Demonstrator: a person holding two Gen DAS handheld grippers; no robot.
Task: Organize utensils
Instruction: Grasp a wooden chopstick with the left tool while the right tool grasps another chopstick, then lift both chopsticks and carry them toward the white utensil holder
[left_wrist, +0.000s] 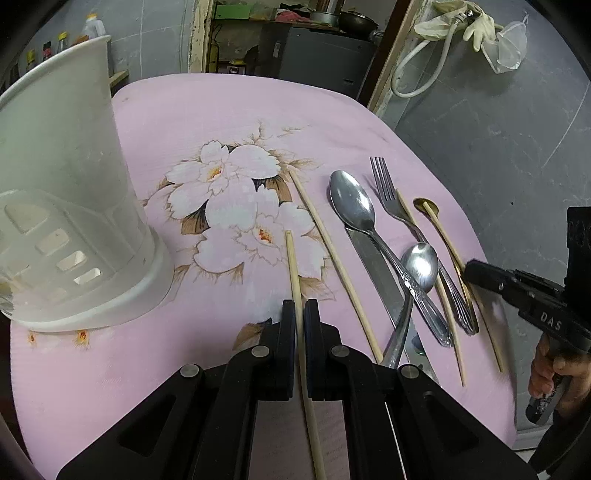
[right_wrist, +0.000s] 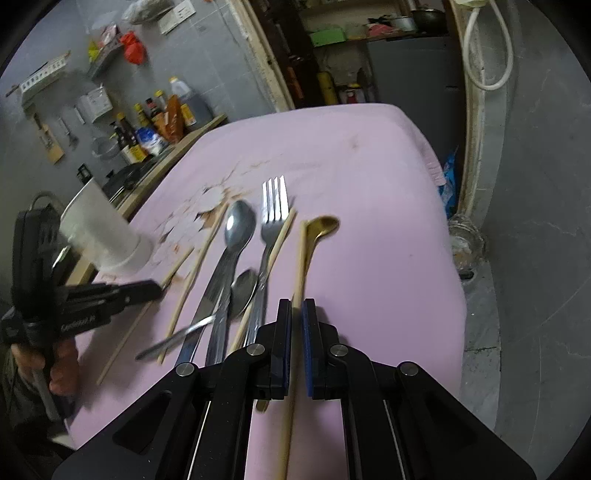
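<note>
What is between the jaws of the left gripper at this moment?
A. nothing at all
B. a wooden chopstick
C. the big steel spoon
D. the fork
B: in the left wrist view the left gripper has its jaws closed on a wooden chopstick, while the big steel spoon and the fork lie on the pink table.

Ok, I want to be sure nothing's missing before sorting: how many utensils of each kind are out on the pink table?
Chopsticks: 4
Spoons: 3
Fork: 1
Knife: 1
Total: 9
</note>
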